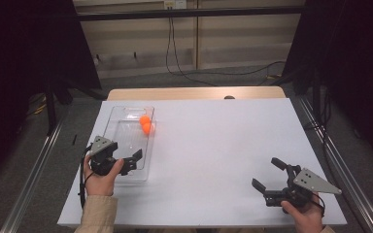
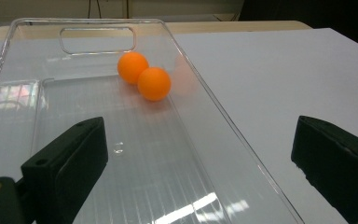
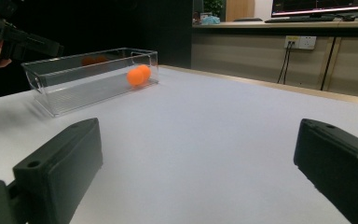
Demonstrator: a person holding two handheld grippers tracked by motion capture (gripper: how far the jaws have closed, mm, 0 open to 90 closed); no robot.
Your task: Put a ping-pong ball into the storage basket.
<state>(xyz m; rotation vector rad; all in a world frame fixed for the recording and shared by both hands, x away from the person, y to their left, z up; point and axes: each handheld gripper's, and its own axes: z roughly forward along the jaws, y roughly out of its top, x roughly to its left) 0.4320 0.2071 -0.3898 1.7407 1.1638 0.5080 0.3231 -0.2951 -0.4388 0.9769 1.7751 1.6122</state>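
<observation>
Your left tool [image 1: 132, 162] hangs with jaws wide apart over the near end of the clear plastic rectangular tray [image 1: 126, 127], two orange balls [image 1: 145, 124] at its far end, while your right tool [image 1: 268, 174] rests agape on the white worktop [image 1: 213, 145].

Clear plastic bin [image 1: 119, 131], long and rectangular with a cut-out handle slot in its far end wall, sits upright on the left part of the white table, long side running away from the person. Two orange balls [image 1: 146, 124] lie inside on the ridged floor at the far end, touching each other, against the bin's right wall; the nearer ball [image 2: 154, 84] sits slightly right of the farther one [image 2: 132, 67]. Near end of the bin lies between the spread jaws of the left gripper [image 1: 135, 160], one jaw over the bin floor, the other outside the right wall.
</observation>
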